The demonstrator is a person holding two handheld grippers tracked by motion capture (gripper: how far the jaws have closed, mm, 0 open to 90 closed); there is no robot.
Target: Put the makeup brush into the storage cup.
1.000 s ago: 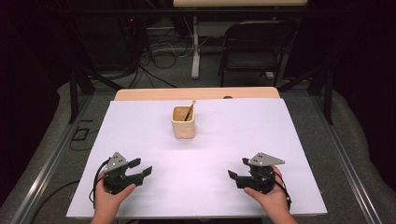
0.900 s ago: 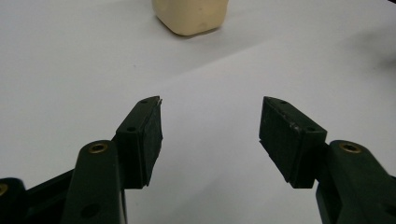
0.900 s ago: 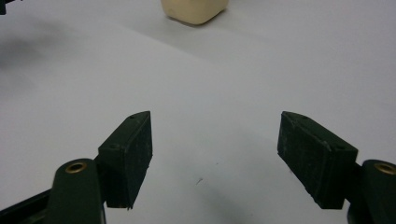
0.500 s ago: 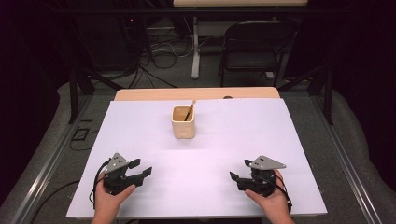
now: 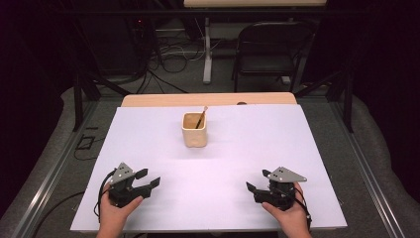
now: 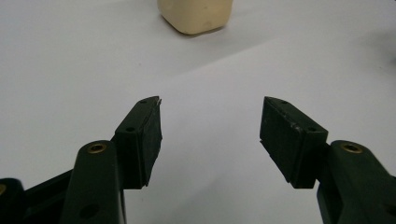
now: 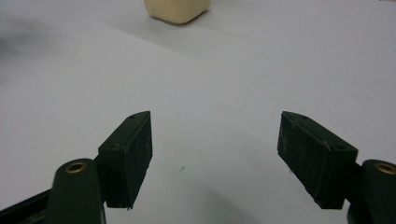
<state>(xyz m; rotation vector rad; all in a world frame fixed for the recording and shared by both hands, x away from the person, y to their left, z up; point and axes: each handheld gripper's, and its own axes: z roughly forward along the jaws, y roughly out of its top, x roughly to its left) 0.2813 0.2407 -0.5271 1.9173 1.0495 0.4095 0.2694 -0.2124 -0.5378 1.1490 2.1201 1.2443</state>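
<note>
Surface: white table sheet [image 5: 237, 163], bare under both my tools.
Left gripper [image 5: 146, 181]: jaws spread wide, holding nothing.
Right gripper [image 5: 256, 186]: jaws spread wide, nothing between.
Cup [image 5: 194, 130]: cream, upright, stick [image 5: 201, 117] leaning inside; well ahead of both grippers, between their lines.

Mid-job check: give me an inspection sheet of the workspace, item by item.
Surface: white table top, flat, bare around the grippers.
Job's things: cream cup upright at centre, brown stick leaning inside.
Clutter: nothing seen.
Grippers: left gripper and right gripper rest near the front edge, jaws open, nothing between them.
Cables: one trails from each gripper; more on the floor behind.
Surroundings: black chair beyond the table, dark room.
</note>
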